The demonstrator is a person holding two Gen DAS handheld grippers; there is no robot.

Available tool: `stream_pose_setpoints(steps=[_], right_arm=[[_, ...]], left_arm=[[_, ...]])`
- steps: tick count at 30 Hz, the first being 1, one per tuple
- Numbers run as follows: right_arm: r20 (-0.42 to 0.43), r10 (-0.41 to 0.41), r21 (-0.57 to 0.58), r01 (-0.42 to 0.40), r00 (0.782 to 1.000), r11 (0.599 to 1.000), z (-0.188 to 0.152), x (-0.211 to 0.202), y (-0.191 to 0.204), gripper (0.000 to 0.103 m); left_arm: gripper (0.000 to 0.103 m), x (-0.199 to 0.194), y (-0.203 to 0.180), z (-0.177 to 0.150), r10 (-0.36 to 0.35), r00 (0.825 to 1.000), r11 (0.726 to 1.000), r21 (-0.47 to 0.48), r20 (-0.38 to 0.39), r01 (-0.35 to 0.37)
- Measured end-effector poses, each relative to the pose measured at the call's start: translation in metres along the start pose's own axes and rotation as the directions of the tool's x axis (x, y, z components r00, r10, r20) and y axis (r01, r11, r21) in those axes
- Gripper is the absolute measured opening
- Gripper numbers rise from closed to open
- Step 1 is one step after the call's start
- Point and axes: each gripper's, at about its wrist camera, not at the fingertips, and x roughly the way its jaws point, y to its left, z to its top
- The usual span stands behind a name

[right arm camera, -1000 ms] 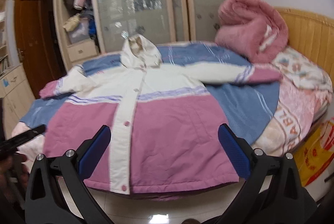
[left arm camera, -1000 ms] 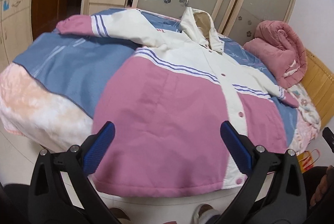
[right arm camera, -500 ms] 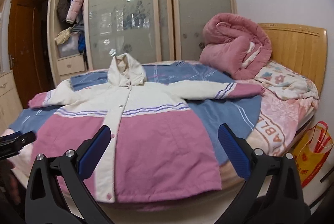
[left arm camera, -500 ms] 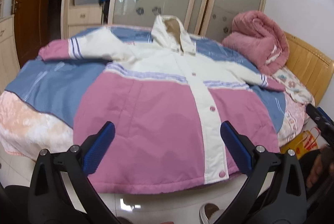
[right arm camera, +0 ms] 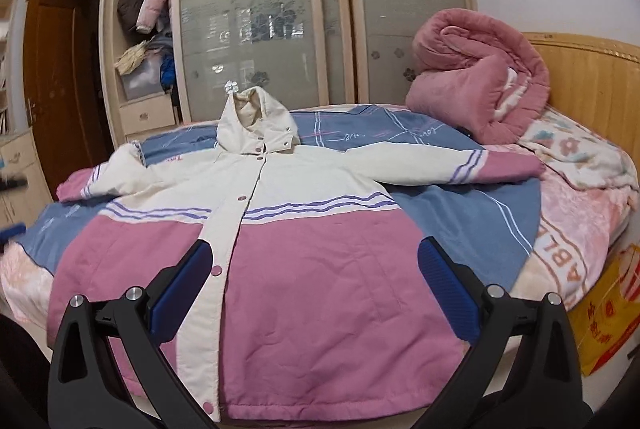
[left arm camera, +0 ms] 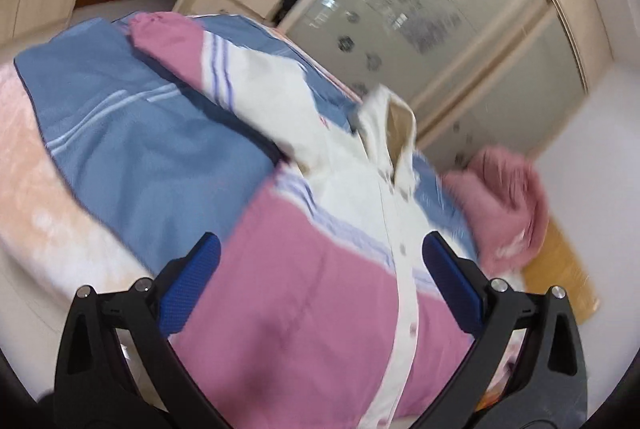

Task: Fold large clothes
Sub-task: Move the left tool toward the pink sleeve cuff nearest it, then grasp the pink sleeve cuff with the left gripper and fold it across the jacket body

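Since half a second ago, your left claw [left arm camera: 320,289] has rolled and swung toward the jacket's left sleeve side, so its view is now tilted and blurred, while your right claw [right arm camera: 310,287] has eased slightly closer to the hem and stays level.

Both claws are spread wide with nothing between their blue pads [right arm camera: 448,293], and both hover over the near edge of the bed [right arm camera: 580,229] without touching cloth.

Nearest you, the hooded jacket [right arm camera: 320,269] lies flat and face up across the bed, snapped shut down its cream placket [right arm camera: 224,253]. Its lower body is pink, its upper body cream, with thin purple stripes where the two meet. The hem hangs just over the mattress edge. Both sleeves are spread outward, each ending in a pink cuff [right arm camera: 516,167]; the hood [right arm camera: 256,125] points toward the wardrobe.

Under the jacket you have a blue sheet [right arm camera: 472,213] with script writing too small to read. Large letters on the pink bedding's side read in part "ABLA". A yellow bag [right arm camera: 608,317] beside the bed carries red characters that cannot be read.

Farther back, a rolled pink quilt [right arm camera: 476,85] rests against the wooden headboard [right arm camera: 592,73]. Behind all of it stands the wardrobe [right arm camera: 320,9] with frosted, flower-patterned doors.
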Motion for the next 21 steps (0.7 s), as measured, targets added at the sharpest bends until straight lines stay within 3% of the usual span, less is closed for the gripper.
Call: stream_pose_setpoints(steps=[3,6,8,10,12,13,17,21], right_arm=[[-0.023,-0.001,0.005,0.001,1.0,1.0,-0.001,0.012,-0.003,0.102],[-0.045,0.01,0.038,-0.009,0.999,0.999,-0.001,0.02,-0.006,0.102],[-0.059,0.026,0.046,-0.024,0.998,0.999,-0.002,0.023,-0.004,0.102],[-0.063,0.033,0.026,-0.031,0.997,0.999,-0.003,0.025,0.004,0.102],[-0.069,0.039,0.003,-0.039,0.997,0.999,-0.004,0.027,0.011,0.102],[-0.073,0.04,-0.005,-0.04,0.997,0.999,-0.005,0.028,0.015,0.102],[-0.085,0.041,-0.012,-0.042,0.996,0.999,-0.006,0.032,0.02,0.102],[-0.103,0.03,-0.022,-0.032,0.994,0.999,-0.007,0.036,0.024,0.102]], left_arm=[[0.101,0.018,0.028,0.037,0.051,0.998,0.998,-0.048,0.027,-0.049],[0.101,0.037,0.07,0.067,0.053,0.998,0.98,-0.193,0.03,-0.047],[0.101,0.05,0.101,0.082,0.037,0.999,0.951,-0.308,0.023,-0.028],[0.1,0.062,0.133,0.093,-0.006,1.0,0.9,-0.435,0.027,0.017],[0.1,0.073,0.156,0.106,-0.046,0.998,0.856,-0.513,0.053,0.067],[0.1,0.079,0.165,0.117,-0.041,0.997,0.848,-0.526,0.061,0.067],[0.096,0.097,0.18,0.16,0.034,0.995,0.876,-0.481,0.098,0.018],[0.095,0.133,0.213,0.198,0.074,0.996,0.86,-0.508,0.04,-0.043]])
